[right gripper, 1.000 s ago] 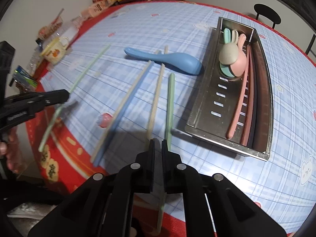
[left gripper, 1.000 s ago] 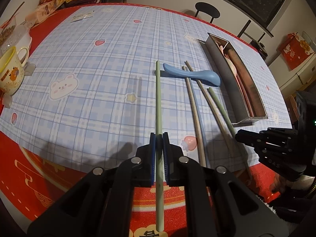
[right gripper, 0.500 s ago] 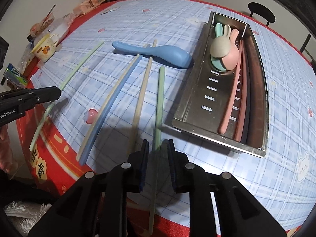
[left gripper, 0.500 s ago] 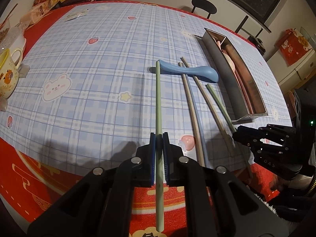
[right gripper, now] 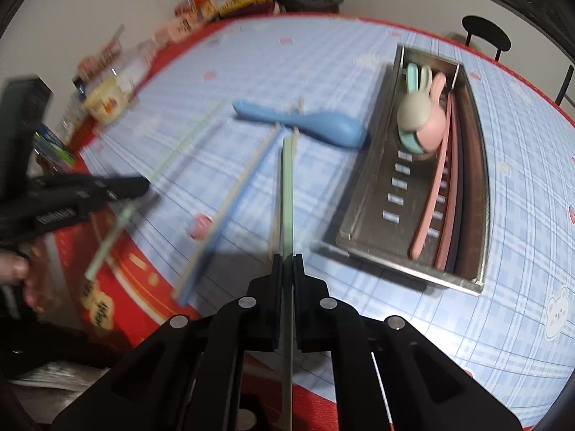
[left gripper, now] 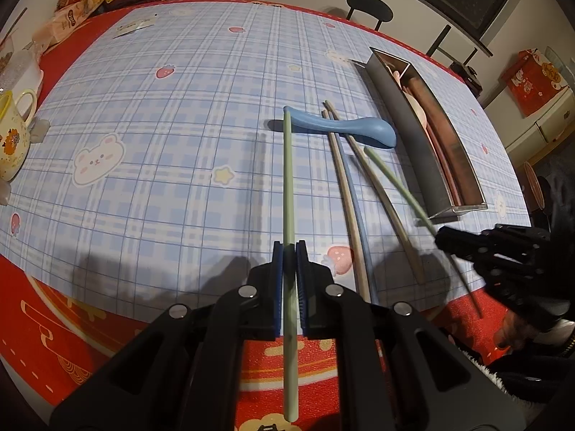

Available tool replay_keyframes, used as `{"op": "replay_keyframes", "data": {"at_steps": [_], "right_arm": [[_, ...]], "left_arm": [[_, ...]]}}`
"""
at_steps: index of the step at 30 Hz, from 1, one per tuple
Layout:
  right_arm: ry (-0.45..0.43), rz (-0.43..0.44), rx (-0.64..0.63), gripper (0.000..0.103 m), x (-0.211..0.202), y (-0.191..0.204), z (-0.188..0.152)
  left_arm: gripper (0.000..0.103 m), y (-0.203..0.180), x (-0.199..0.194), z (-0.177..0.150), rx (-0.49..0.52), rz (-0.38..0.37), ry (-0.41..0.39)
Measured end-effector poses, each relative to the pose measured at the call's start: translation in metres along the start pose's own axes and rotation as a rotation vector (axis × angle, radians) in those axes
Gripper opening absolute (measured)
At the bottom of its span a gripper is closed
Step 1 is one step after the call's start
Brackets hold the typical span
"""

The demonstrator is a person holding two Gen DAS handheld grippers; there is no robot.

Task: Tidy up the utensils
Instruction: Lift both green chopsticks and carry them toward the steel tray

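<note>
Two claws, left claw (left gripper: pixel 288 251) and right claw (right gripper: pixel 286 264), angled down, each gripping a green chopstick

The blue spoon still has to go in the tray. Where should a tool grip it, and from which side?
Grip the blue plastic spoon by its slim handle end, coming from above on the side away from the steel tray. Chopsticks cross under its middle and the bowl is broad, so the handle end is likely clearest.

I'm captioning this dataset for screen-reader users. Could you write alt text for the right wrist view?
The right gripper is shut on a pale green chopstick above a blue plaid tablecloth. A steel utensil tray holding pink chopsticks lies to the right, a blue spoon ahead.
</note>
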State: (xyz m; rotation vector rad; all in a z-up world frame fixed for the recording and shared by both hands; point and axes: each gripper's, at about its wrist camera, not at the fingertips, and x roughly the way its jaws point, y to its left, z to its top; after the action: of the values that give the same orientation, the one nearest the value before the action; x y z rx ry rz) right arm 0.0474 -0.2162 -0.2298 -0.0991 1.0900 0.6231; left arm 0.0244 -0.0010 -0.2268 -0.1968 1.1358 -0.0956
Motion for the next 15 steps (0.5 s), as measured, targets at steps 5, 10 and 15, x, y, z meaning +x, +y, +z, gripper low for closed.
{"op": "replay_keyframes", "data": {"at_steps": [5, 10, 15], "right_arm": [[-0.092, 0.036, 0.05, 0.006, -0.021, -0.007, 0.007], [-0.154, 0.053, 0.164, 0.006, -0.037, -0.027, 0.01], [-0.201, 0.055, 0.302, 0.006, -0.046, -0.059, 0.015]], "left_arm": [[0.011, -0.001, -0.002, 0.004, 0.006, -0.002, -0.005], [0.011, -0.003, -0.007, 0.016, 0.006, -0.02, -0.01], [0.011, -0.012, -0.009, 0.038, -0.014, -0.075, -0.006]]}}
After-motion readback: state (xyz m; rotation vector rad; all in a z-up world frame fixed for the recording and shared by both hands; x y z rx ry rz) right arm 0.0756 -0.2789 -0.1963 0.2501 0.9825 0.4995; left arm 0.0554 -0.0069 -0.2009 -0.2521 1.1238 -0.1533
